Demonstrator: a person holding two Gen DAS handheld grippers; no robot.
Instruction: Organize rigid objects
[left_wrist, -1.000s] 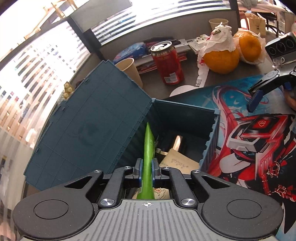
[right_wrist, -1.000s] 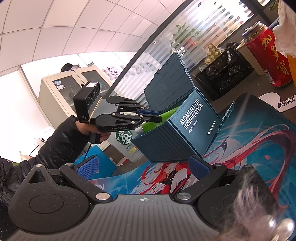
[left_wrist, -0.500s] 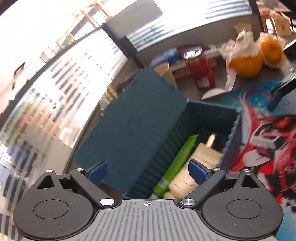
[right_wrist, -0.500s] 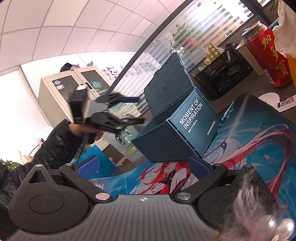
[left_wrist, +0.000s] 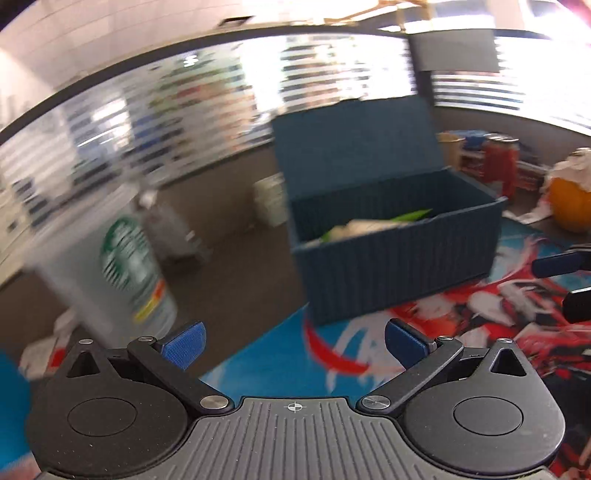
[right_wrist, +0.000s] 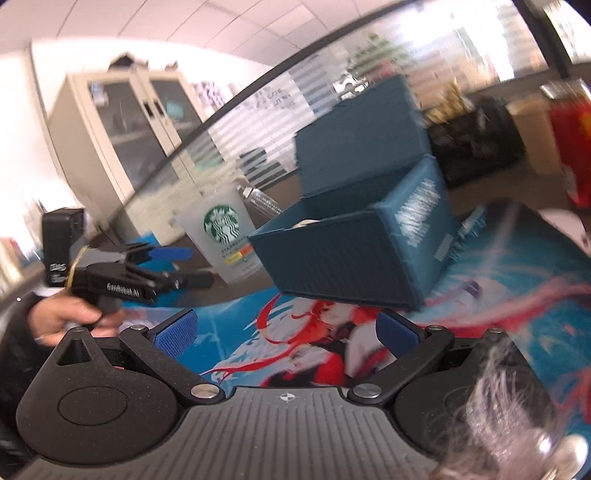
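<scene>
1. My left gripper (left_wrist: 293, 341), lower centre of the left wrist view: its jaws have just been opening and now stand wide apart, blue pads (left_wrist: 184, 343) bare, nothing between them. A second ago they were pinched on a green tube held upright over the box.

2. Green tube (left_wrist: 410, 216), centre right of the same view: it now lies inside the open teal storage box (left_wrist: 399, 273), only its tip showing above the near wall, beside a pale packet (left_wrist: 354, 227) already there. I judge this item as stowed.

3. Teal storage box, right wrist view (right_wrist: 354, 258), centre: it stands on the printed desk mat (right_wrist: 258, 354), lid (right_wrist: 354, 136) tilted up behind it. A moment ago my left gripper reached over its rim; now it sits well clear, at the left edge (right_wrist: 177, 267), my hand (right_wrist: 68, 321) around its grip.

4. My right gripper (right_wrist: 286, 334), lower centre of the right wrist view: jaws apart and empty, as they were before.

5. Starbucks cup (left_wrist: 125, 273), left of the left wrist view, stands just beside the box on the bare desk.

6. Red can (left_wrist: 498, 166) and orange (left_wrist: 570, 199), upper right, sit behind the box. Whether either is next to be stowed I cannot tell; both frames are blurred.
</scene>
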